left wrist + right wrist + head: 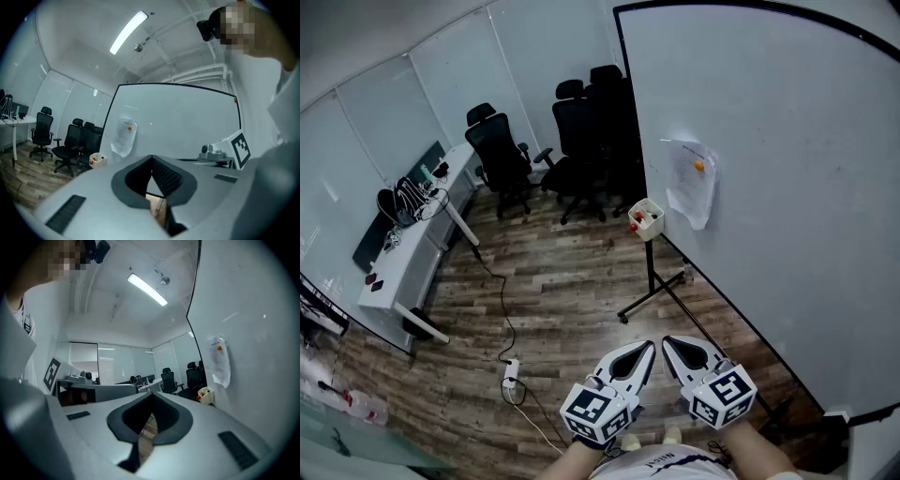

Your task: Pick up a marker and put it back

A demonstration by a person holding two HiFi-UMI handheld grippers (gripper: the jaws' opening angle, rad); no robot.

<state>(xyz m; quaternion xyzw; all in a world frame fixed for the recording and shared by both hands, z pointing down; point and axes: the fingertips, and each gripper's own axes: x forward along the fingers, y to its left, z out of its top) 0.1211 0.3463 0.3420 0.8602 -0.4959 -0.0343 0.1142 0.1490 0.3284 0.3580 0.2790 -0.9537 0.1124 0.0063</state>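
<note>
Left gripper and right gripper sit side by side at 6 o'clock in the head view. Both point level towards the room. Each has its jaws clenched tip to tip with nothing between them, and their own views show only floor through the slit behind the tips. Carrying them closed, empty and close to the body looks like a waiting posture, so I judge that the pick has not begun and the person must first close the gap. Well apart from them, at 12 o'clock, a small cream box sits at the lower left corner of the whiteboard, above a black stand. Whether it hangs from the board's frame or from the stand I cannot tell. Red-capped markers poke out of its left side. Storing them there keeps them within reach of anyone writing, and the open top should allow a straight lift out and drop back in. On the board at 1 o'clock, a sheet of paper is pinned by an orange magnet. Black office chairs are parked out of the way at 11 o'clock. A white bench runs along the glass wall at 9 to 10 o'clock, and a cable trails from it across the wooden floor.
</note>
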